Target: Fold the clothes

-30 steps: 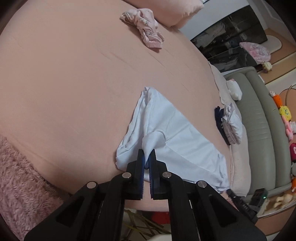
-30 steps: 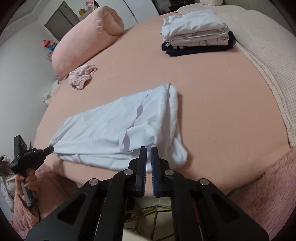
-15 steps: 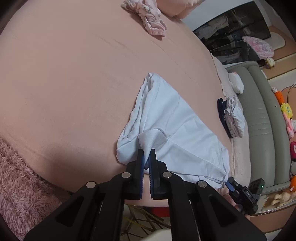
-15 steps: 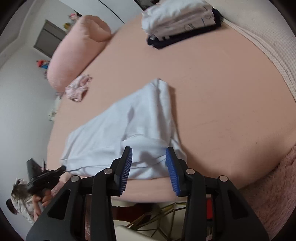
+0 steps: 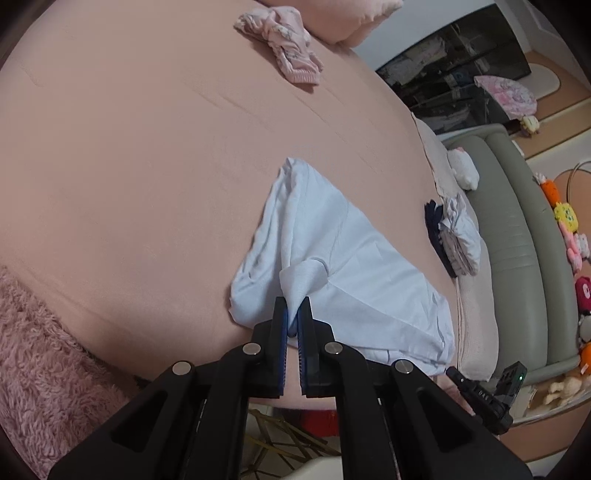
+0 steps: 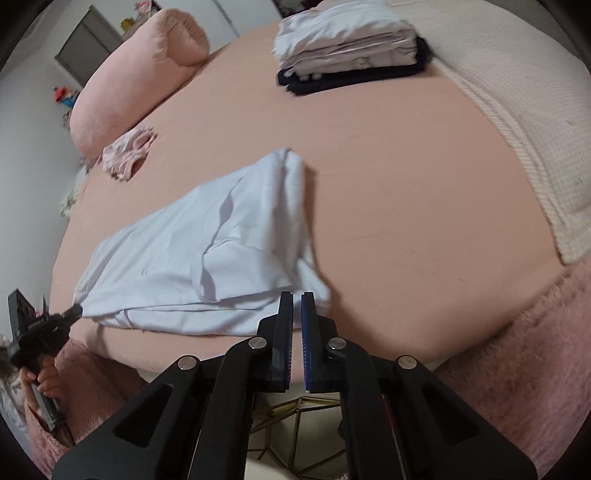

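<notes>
pink pillow (image 5: 334, 14) cut off by the top edge, folded stack (image 6: 351, 44) motion-blurred — prints unreadable

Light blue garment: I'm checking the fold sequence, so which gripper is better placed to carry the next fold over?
Left. The left gripper is shut on the light blue garment. The right gripper is shut at its near corner; a grip isn't clear.

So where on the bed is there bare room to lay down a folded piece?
Bare sheet lies between the light blue garment and the folded stack, bordered by the cream blanket. It is crowded by the pillow, where pink clothing lies.
</notes>
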Demonstrator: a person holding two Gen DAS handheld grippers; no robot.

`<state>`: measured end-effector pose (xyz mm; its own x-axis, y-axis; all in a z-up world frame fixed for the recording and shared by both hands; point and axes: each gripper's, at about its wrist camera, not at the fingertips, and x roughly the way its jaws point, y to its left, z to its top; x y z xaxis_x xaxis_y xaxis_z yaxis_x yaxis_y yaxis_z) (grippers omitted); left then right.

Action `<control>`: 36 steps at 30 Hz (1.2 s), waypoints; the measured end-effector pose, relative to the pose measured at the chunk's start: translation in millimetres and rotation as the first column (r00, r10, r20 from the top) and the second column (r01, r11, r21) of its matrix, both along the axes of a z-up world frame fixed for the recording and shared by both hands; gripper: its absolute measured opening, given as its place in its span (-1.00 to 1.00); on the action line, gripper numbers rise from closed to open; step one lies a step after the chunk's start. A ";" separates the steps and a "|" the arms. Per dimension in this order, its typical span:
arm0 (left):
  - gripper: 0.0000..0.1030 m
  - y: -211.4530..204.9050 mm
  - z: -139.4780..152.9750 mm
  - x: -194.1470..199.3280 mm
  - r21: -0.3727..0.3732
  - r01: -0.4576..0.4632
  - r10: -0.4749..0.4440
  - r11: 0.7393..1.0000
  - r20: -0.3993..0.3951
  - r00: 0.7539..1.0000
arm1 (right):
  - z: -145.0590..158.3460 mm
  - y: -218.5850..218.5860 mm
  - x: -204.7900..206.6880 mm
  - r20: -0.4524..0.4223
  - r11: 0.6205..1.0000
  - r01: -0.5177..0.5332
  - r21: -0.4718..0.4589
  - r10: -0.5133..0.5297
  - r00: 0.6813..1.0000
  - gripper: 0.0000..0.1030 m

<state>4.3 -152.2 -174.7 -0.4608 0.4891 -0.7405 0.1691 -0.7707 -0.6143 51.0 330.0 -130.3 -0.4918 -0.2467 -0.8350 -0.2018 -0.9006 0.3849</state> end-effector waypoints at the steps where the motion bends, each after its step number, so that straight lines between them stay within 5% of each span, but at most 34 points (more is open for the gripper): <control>1: -0.90 -0.3 -1.4 -1.1 0.014 -0.001 0.001 1.000 0.005 1.000 | 0.0 2.0 -0.6 -0.008 0.999 -0.005 -0.042 0.004 1.000 -0.87; 3: -0.90 -1.1 -4.0 -4.0 0.044 -0.003 0.003 0.999 0.012 1.000 | -2.5 5.8 -3.7 -0.033 0.991 -0.019 -0.129 0.015 0.999 -0.71; 4: -0.89 0.1 -4.1 -4.4 0.042 -0.002 0.001 0.999 0.013 1.000 | -2.7 6.1 -6.0 -0.044 0.988 -0.020 -0.153 0.013 0.999 -0.34; 5: -0.88 1.2 -4.1 -4.8 0.039 0.000 0.000 0.999 0.013 1.000 | -2.9 6.4 -8.3 -0.054 0.984 -0.021 -0.177 0.012 0.998 -0.27; 12: -0.88 3.5 -9.1 -6.7 0.023 -0.006 0.006 1.000 0.034 0.999 | -12.3 1.7 -32.0 -0.012 0.976 -0.052 -0.211 0.051 0.999 -0.27; 16: -0.89 6.2 -5.0 -5.9 -0.004 -0.004 0.004 1.000 0.008 1.000 | -11.5 -13.3 -40.2 -0.011 0.989 -0.116 -0.089 0.116 0.993 -0.86; 24: -0.90 7.1 15.2 2.7 -0.015 0.004 -0.005 1.000 -0.077 0.997 | 10.4 -7.4 -6.1 -0.080 0.996 -0.091 -0.023 0.089 0.993 -0.95; 33: -0.89 4.6 -2.4 2.0 -0.026 0.000 0.000 1.000 0.018 1.000 | 2.2 6.9 -6.4 -0.023 0.998 -0.019 -0.066 0.017 1.000 -0.89; 36: -0.89 2.9 -2.9 1.3 -0.015 -0.002 0.003 1.000 0.017 1.000 | 3.9 13.2 -13.8 -0.067 0.989 -0.003 -0.145 -0.007 0.998 -0.35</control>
